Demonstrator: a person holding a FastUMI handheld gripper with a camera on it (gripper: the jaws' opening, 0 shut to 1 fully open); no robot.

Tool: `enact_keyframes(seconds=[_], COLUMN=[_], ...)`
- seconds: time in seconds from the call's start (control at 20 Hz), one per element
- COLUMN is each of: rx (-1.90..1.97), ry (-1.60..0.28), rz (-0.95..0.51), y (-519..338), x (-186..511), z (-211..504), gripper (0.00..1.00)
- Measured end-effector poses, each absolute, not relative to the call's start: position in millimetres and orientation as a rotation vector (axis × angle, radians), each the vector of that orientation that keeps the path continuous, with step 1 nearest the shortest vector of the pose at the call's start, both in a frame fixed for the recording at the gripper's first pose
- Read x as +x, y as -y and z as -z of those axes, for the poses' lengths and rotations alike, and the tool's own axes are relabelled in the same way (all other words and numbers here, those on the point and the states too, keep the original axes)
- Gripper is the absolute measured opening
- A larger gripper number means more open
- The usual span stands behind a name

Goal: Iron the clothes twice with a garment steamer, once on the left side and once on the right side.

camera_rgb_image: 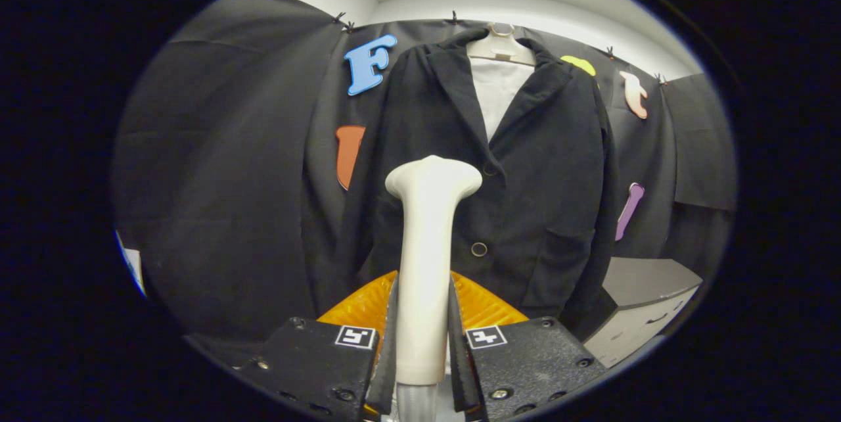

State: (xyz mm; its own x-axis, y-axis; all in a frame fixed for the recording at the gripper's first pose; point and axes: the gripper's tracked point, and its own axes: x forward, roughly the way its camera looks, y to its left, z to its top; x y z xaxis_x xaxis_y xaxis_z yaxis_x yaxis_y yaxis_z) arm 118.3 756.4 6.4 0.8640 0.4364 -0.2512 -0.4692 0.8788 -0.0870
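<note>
A black jacket (pixel 525 165) hangs on a pale hanger (pixel 500 47) against the booth wall, with a white lining showing at its collar. My gripper (pixel 424 336) is shut on the handle of a cream garment steamer (pixel 427 238). The steamer stands upright between my fingers, and its wide head reaches up in front of the jacket's lower left half, near the upper button. I cannot tell whether the head touches the cloth. A second button (pixel 479 249) shows just right of the steamer's neck.
An orange ribbed surface (pixel 483 307) lies just beyond my fingers, under the jacket's hem. A grey and white cabinet (pixel 640 307) stands low to the right of the jacket. Black cloth walls close the space on the left and behind.
</note>
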Motion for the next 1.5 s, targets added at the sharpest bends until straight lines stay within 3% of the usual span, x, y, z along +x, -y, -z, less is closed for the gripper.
enact_keyframes(seconds=[1.5], rx=[-0.269], ry=[-0.654], rz=[-0.489], y=[-703], x=[61], z=[170], gripper=[0.37])
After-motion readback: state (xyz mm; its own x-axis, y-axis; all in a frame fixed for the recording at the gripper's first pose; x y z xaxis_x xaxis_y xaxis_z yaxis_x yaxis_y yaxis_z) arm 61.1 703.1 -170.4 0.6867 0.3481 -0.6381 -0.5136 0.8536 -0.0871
